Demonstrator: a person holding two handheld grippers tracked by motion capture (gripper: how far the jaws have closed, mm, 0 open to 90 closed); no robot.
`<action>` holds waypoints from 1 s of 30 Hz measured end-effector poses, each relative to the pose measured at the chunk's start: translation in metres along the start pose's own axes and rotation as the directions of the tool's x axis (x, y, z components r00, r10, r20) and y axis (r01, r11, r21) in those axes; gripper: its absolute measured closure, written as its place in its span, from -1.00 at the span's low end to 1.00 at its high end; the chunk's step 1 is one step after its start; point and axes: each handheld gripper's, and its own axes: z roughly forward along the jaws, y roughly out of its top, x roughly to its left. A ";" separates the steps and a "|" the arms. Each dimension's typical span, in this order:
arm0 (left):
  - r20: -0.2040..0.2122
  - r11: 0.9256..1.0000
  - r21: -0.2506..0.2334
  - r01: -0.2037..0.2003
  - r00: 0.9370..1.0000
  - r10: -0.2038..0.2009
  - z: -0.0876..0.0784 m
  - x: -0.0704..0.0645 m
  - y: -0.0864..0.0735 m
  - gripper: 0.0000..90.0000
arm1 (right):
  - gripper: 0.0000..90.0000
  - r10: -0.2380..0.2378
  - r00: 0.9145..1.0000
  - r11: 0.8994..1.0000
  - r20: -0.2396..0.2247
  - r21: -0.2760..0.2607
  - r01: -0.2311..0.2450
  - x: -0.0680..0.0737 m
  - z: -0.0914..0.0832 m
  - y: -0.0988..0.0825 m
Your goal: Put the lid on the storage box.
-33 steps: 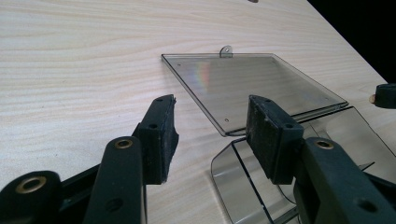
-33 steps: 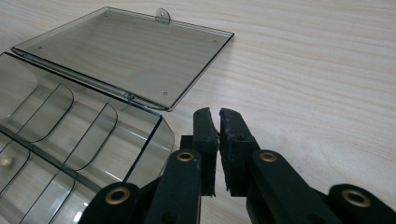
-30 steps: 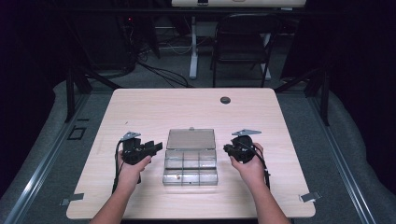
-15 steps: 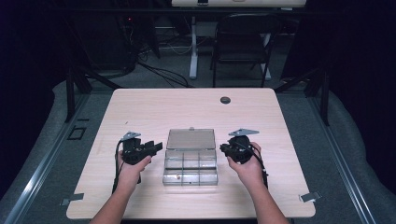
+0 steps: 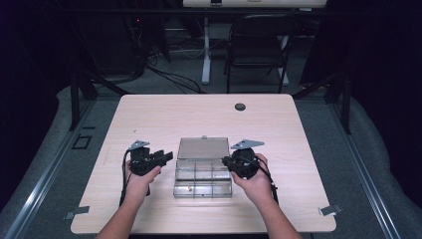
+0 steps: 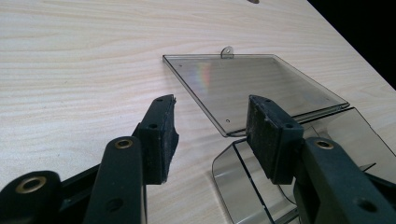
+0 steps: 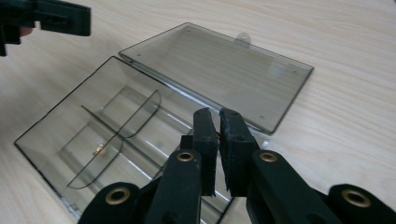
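Note:
A clear smoky plastic compartment box (image 5: 179, 190) lies open at the table's near middle, its lid (image 5: 203, 148) flat on the table behind it. A tiny gold piece (image 5: 189, 188) rests in a front left compartment (image 7: 98, 150). My left gripper (image 5: 166, 156) hovers just left of the box, jaws open around nothing, aimed at the lid's near corner (image 6: 224, 123). My right gripper (image 5: 225, 162) is over the box's right side, jaws shut with a hairline gap (image 7: 218, 122). Whether anything tiny sits between them I cannot tell.
A small black round object (image 5: 240, 106) lies near the table's far edge. Grey tape marks sit at the front corners (image 5: 77, 213) (image 5: 331, 209). Beyond the table stand a folding chair (image 5: 259, 45) and a stand with cables on the floor.
My right gripper has shifted left, from beside the box to over its right edge, and risen slightly. The left gripper, box and lid have stayed put.

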 end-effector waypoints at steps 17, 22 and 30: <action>-0.004 1.000 -0.007 0.006 1.000 -0.006 -0.002 0.002 0.001 0.16 | 0.90 -0.059 0.996 0.997 -0.060 0.037 0.061 0.030 0.017 0.001; -0.002 1.000 -0.007 0.007 1.000 -0.007 -0.003 0.001 0.001 0.15 | 0.90 -0.089 0.994 0.995 -0.066 0.042 0.092 0.040 0.023 0.003; -0.002 1.000 -0.007 0.008 1.000 -0.008 -0.003 0.002 0.001 0.15 | 0.90 -0.119 0.989 0.991 -0.088 0.055 0.124 0.054 0.030 0.004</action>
